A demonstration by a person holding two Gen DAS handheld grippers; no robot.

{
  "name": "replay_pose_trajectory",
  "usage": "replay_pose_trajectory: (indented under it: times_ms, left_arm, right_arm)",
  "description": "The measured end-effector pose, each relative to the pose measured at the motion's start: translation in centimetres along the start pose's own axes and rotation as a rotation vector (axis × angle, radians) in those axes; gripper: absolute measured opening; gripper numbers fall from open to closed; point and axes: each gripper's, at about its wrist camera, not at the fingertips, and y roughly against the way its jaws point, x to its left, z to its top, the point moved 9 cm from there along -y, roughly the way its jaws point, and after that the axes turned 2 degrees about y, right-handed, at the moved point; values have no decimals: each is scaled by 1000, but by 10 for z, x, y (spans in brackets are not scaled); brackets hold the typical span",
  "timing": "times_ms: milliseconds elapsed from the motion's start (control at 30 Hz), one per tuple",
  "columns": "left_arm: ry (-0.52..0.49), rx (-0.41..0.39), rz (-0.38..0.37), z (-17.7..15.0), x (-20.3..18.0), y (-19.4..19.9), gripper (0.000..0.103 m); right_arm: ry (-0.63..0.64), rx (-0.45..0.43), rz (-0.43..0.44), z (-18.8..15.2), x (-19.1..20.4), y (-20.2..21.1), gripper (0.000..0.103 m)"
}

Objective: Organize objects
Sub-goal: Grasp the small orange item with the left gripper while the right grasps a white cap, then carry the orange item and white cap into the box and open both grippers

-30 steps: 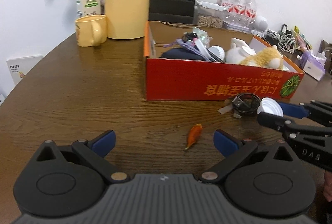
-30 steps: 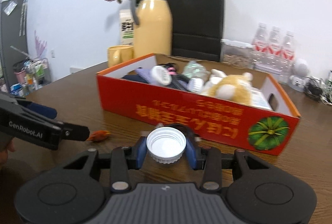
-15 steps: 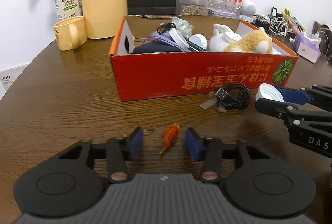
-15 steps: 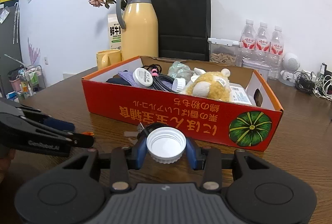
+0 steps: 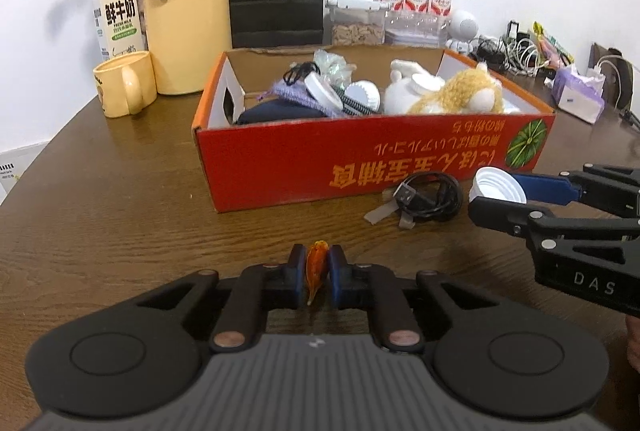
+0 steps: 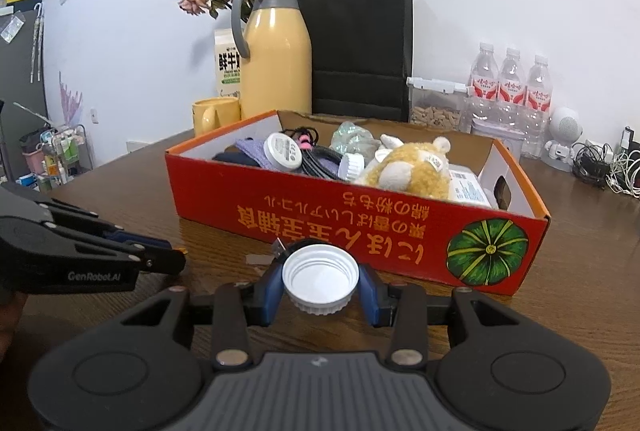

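Left wrist view: left claw (image 5: 317, 277) closing on a small orange fish (image 5: 316, 263) low on the tabletop (image 5: 120, 199), pads touching both its sides, likely to lift it into the red box (image 5: 360, 155); cable (image 5: 430, 193) lies just before the box. Right wrist view: right claw (image 6: 320, 285) grips a white cap (image 6: 320, 279) by its rim, open side up, near the box front, probably waiting to drop it in.

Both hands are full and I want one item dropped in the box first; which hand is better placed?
Probably right: its gripper holds the cap just short of the box. The left gripper, jaws closing on the orange piece, sits farther back.
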Motion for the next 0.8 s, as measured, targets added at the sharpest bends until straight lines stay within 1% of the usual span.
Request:
replay_pose_trajectory:
  times_ms: [133,300,567,700,800]
  left_arm:
    - [6,-32,-8,10,0,8,13]
    - [9,-97,-8,35,-1,17,13]
    - [12,-196,-16,82,-11,19,13]
    - [27,-237,-17,106,-14,14,13]
    - [51,-252,-16,123,-14,6,13]
  right_arm:
    - [5,-30,6,8,0,7,39]
    - [24,-76,-1,26,-4,13,39]
    - [73,-157,-39,72,-12,12,39]
    - [83,-182,-65,94,-18,5,39]
    - [84,-190,-84,110,-24,-5,39]
